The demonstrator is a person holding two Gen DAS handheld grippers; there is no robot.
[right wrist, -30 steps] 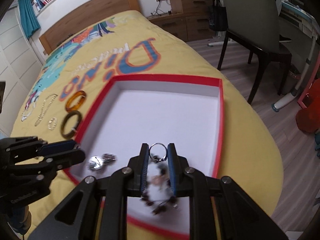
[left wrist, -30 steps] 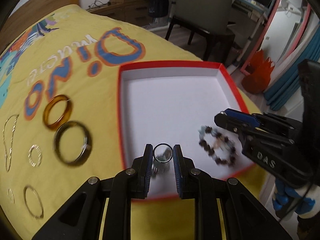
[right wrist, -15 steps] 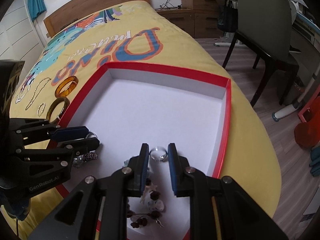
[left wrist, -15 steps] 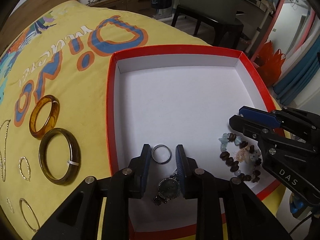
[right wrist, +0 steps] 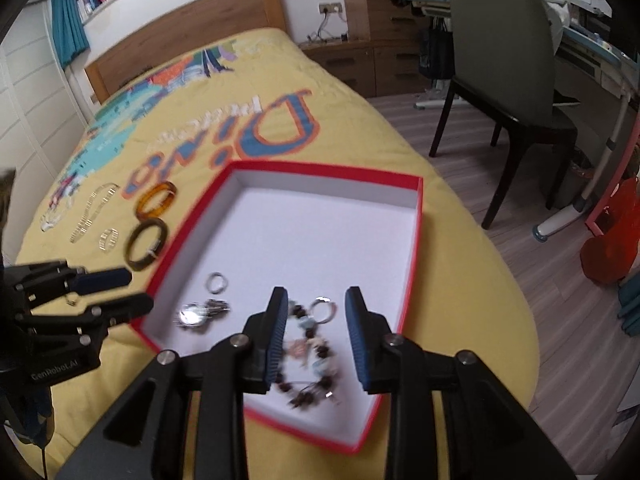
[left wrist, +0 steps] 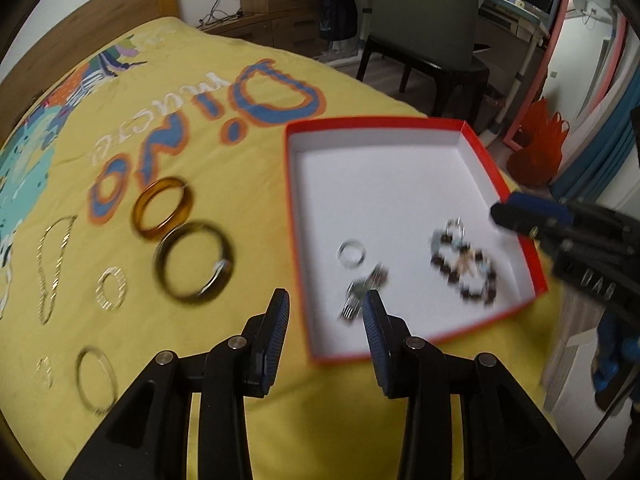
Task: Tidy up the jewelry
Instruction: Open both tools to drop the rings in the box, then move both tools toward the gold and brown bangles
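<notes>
So right up close, the left gripper [left wrist: 325, 306] has its jaws spread with nothing pinched between them; they've just been opening, and it hangs over the near-left edge of the red box [left wrist: 294, 208], half over the yellow bedspread [left wrist: 224, 60]. Same deal with the right gripper [right wrist: 316, 304]: jaws apart, just been widening, nothing gripped, hovering above the near end of the box. Inside the box, all down at the near end on the white bottom, there's a watch [right wrist: 196, 312] lying flat, a small silver ring [right wrist: 217, 282] just beyond it, a dark beaded bracelet [right wrist: 310, 356] under the right gripper, and a second silver ring [right wrist: 323, 309] touching the bracelet's far side. The rest of the box floor is bare white. Out on the bedspread to the left of the box: a thin hoop [left wrist: 96, 380] nearest, then a small sparkly bangle [left wrist: 111, 290], a dark olive bangle [left wrist: 194, 260], an amber bangle [left wrist: 164, 208] just past it and nearly touching, and a thin chain [left wrist: 52, 264] further left. Bit of motion blur on everything. Way back there's a wooden headboard [right wrist: 180, 36], a dark chair [right wrist: 500, 64] and a desk.
</notes>
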